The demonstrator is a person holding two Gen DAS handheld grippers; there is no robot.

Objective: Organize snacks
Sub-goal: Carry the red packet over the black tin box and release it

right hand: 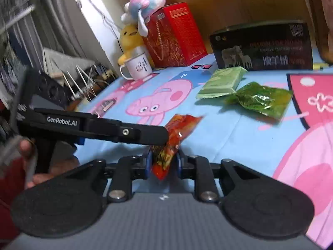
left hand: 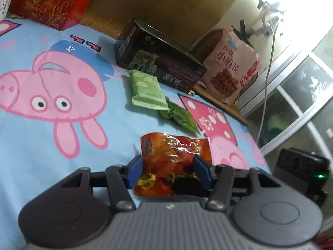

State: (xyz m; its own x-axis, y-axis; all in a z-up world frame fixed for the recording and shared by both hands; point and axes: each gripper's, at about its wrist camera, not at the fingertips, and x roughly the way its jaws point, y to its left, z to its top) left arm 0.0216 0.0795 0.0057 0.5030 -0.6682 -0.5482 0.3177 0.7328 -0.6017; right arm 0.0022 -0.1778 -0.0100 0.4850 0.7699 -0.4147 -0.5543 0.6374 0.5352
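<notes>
Between the blue pads of the right gripper hangs one end of a red-orange snack packet, pinched there with the jaws drawn close on it. From the left side of that view the left gripper reaches in; its black arm reads "GenRobot.AI" in white, and its tip meets the same packet higher up. A hand holds its handle, blurred.

Seen from the left wrist, the packet lies between the left gripper's blue fingers, which stand at its two edges; whether they press on it I cannot tell. Yellow characters run down the packet's left side, too blurred to read.

Beyond, on a blue bedsheet printed with pink cartoon pigs, lie a pale green wrapped snack and, touching its corner, a glossy dark green packet. Behind them stands a black box showing sheep and the words "DESIGN FOR", the rest unclear. A pink bag with large Chinese characters leans beside the box. To the left stand a red box with gold scrollwork, a white enamel mug, a yellow plush and a pink-and-blue plush.
</notes>
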